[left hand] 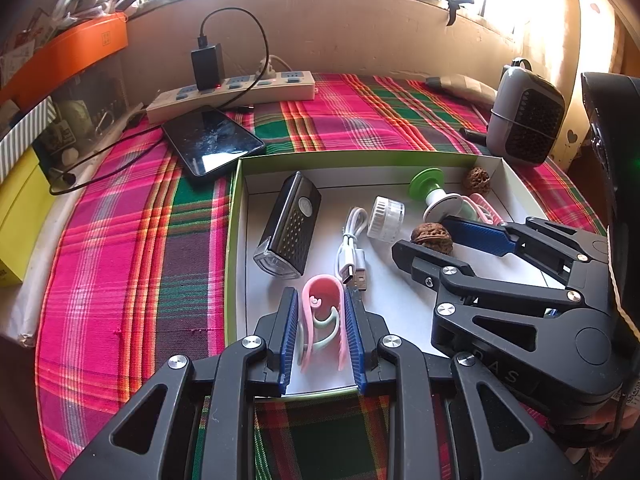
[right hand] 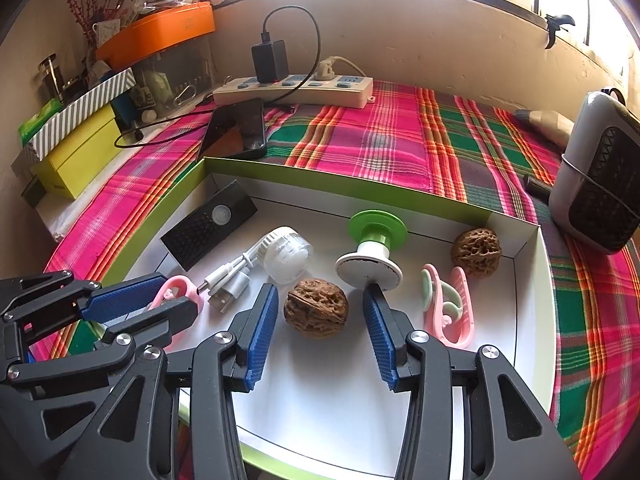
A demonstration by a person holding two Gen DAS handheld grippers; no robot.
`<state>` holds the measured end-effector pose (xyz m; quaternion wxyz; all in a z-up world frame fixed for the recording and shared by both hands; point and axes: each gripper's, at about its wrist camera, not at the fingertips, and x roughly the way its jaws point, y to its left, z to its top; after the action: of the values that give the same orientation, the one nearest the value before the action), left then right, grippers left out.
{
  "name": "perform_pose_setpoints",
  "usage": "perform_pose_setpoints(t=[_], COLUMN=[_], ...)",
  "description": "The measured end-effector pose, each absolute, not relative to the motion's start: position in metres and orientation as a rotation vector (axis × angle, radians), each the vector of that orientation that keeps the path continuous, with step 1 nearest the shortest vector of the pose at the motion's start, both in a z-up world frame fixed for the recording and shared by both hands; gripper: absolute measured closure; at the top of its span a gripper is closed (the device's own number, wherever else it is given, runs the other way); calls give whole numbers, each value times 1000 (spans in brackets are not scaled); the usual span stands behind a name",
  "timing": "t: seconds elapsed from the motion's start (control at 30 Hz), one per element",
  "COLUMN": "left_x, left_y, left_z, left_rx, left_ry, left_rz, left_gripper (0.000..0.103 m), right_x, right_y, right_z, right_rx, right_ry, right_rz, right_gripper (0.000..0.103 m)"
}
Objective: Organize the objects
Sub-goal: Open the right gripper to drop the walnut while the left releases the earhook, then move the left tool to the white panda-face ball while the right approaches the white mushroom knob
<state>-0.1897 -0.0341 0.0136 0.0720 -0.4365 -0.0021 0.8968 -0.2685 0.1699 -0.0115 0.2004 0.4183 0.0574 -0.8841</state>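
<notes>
Left gripper (left hand: 320,328) clamped on pink clip (left hand: 323,320), low over near-left corner of green-rimmed box (left hand: 234,216). Right gripper (right hand: 320,320) spread wide, pads clear of walnut (right hand: 316,307) lying on box floor between them (nothing gripped). Second walnut (right hand: 476,252) in far right corner; second pink clip (right hand: 448,304) just beside right gripper.

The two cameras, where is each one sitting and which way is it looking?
Left wrist: sits on the left gripper, looking down into the green box; its pads clamp a pink clip, right gripper beside.
Right wrist: sits on the right gripper, looking down at a walnut between open jaws.
Both share the box, walnut and power strip.
</notes>
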Motion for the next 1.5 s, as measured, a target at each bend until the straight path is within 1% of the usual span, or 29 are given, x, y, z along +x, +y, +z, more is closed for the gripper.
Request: perform_pose_setpoints(t=[0.33,0.47,0.53,0.93,1.1,1.5], left_x=[-190,-186,-185,-169,-169,-155], left_y=[-33,-36,-38,-63,-55,-69], left_z=[14,16,16,24,24,33], left_rx=[-1312,-1305,-1304,-1294,-1294,-1265], left_ry=[-6,-2,-1,-6,-4,0], left_rz=[2702,2705,2708,2729,2731,2770], left_gripper=[81,75,74,73,72,72], right_x=[-268,-267,-266,-259,-257,-249], right_y=[172,173,173,174,175,181], right_z=[-10,-9,-9,-3,-2,3], right_rx=[1164,1158,1155,1140,1141,1133], right_ry=[149,146,148,148,149,113], right_rz=[-2482,-2482,-2485,-2492,-2497,-2509], right_gripper=[57,57,57,57,57,56])
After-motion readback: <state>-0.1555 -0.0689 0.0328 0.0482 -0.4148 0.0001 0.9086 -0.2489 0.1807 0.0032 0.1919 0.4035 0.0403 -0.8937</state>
